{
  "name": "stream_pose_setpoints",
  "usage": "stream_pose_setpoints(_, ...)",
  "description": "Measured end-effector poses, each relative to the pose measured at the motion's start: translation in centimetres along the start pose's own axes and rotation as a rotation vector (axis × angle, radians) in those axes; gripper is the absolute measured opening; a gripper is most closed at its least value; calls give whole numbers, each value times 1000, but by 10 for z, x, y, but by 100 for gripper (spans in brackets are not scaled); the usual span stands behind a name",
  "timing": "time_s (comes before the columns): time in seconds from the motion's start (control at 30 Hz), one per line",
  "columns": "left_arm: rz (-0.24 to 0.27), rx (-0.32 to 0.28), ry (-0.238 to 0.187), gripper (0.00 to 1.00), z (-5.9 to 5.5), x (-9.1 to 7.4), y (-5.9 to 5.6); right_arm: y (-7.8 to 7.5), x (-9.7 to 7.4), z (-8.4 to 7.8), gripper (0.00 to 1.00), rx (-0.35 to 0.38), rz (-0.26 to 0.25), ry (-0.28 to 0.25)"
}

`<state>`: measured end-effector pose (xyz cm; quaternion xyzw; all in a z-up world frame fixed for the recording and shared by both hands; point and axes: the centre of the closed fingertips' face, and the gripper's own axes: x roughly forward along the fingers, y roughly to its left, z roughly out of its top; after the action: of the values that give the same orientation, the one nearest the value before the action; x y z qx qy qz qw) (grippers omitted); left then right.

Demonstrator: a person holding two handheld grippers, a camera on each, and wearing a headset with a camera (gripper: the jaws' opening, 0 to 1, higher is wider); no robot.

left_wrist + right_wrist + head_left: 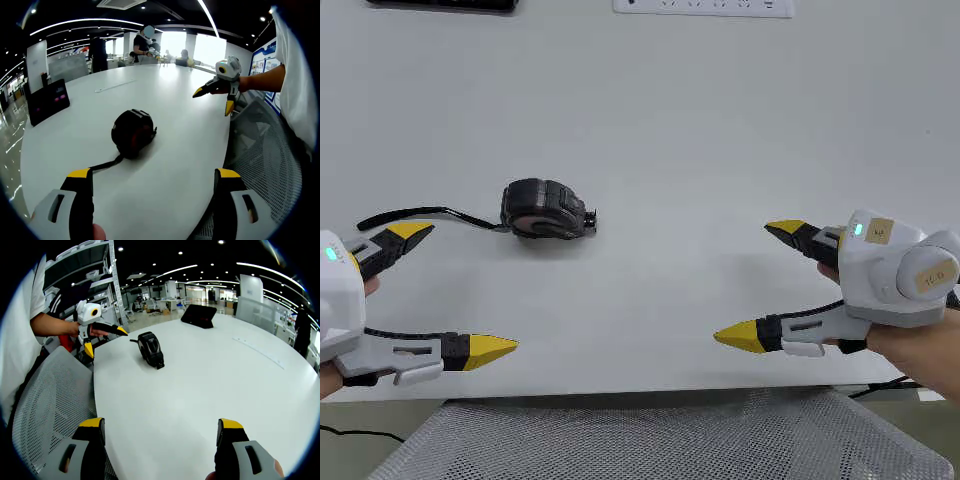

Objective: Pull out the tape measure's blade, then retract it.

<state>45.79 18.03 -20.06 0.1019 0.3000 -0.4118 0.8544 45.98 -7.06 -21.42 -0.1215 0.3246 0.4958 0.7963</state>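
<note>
A black tape measure [547, 210] lies on its side on the white table [700, 130], its black wrist strap [415, 214] trailing left. No blade is pulled out. My left gripper [457, 290] is at the near left, open, with the strap just beyond its upper finger. My right gripper [767, 285] is at the near right, open and holding nothing. In the left gripper view the tape measure [133, 132] sits ahead between the jaws, with the right gripper [216, 94] far behind it. In the right gripper view the tape measure [151, 349] lies far ahead, with the left gripper [102, 338] beyond.
A white power strip [704, 6] and a dark object [445, 4] sit at the table's far edge. A grey mesh chair back [640, 440] stands below the near edge. A dark tablet [199, 316] rests further along the table.
</note>
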Motion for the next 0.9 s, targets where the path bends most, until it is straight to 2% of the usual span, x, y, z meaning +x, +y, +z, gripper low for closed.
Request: stream_pose_setpoints(0.9,-1,4,13,99,-4,1,2,-6,3,-1,94,-16,-9,-7)
